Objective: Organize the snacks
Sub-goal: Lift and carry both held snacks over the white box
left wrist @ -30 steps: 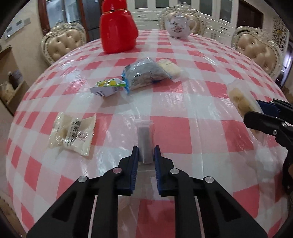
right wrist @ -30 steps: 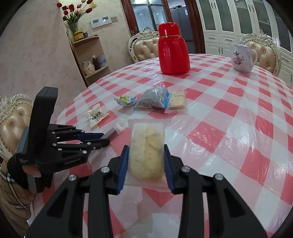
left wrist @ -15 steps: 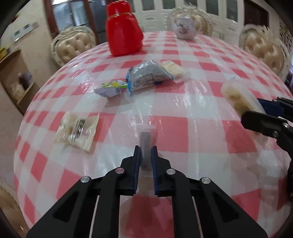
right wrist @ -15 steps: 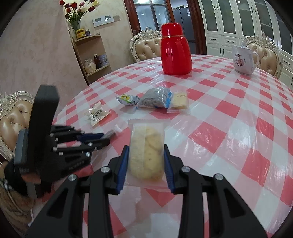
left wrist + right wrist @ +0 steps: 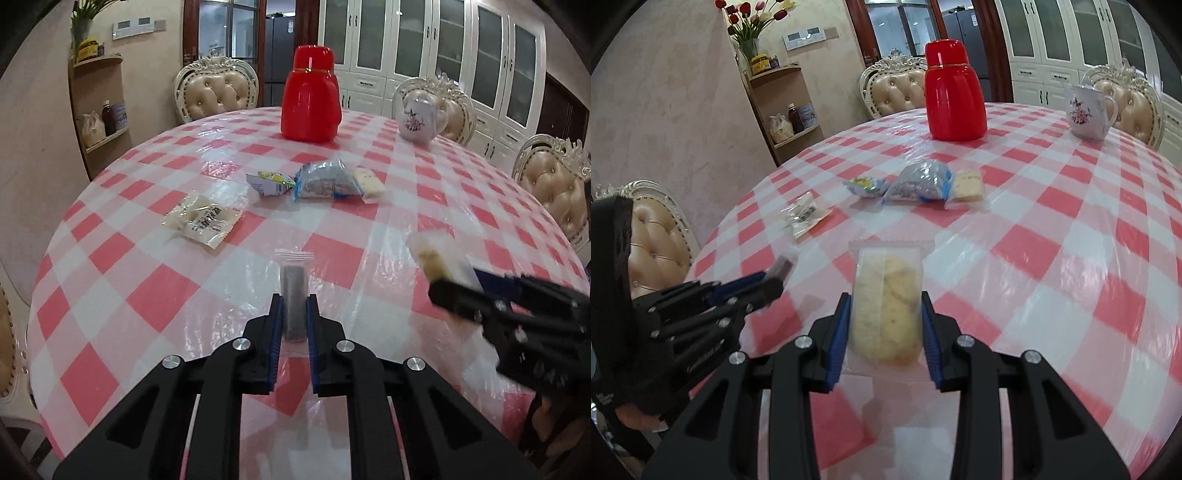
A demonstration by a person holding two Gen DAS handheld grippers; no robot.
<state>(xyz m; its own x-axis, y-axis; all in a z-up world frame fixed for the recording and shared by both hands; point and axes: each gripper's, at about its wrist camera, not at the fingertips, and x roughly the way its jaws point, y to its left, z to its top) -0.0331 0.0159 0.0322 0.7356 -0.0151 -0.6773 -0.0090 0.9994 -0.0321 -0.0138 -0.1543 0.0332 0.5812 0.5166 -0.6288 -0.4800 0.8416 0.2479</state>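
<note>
My left gripper (image 5: 294, 308) is shut on a narrow clear packet with dark filling (image 5: 293, 291), lifted above the checked tablecloth. In the right wrist view my right gripper (image 5: 885, 308) is shut on a clear bag of yellow biscuits (image 5: 886, 310), also held off the table. Each gripper shows in the other's view: the right gripper (image 5: 465, 286) low at the right, the left gripper (image 5: 772, 275) low at the left. Farther on the table lie a white packet (image 5: 203, 220), a small yellow-and-blue packet (image 5: 271, 181), a grey-blue bag (image 5: 325, 181) and a pale cracker packet (image 5: 367, 181).
A red thermos jug (image 5: 310, 99) and a white flowered teapot (image 5: 419, 120) stand at the far side of the round table (image 5: 461, 206). Cushioned chairs ring the table. A wooden corner shelf (image 5: 783, 107) with jars stands by the left wall.
My left gripper closed fully on the narrow packet, lifted it off the table and rolled, so the table view swung level. The right gripper drifted slightly with its biscuit bag.
</note>
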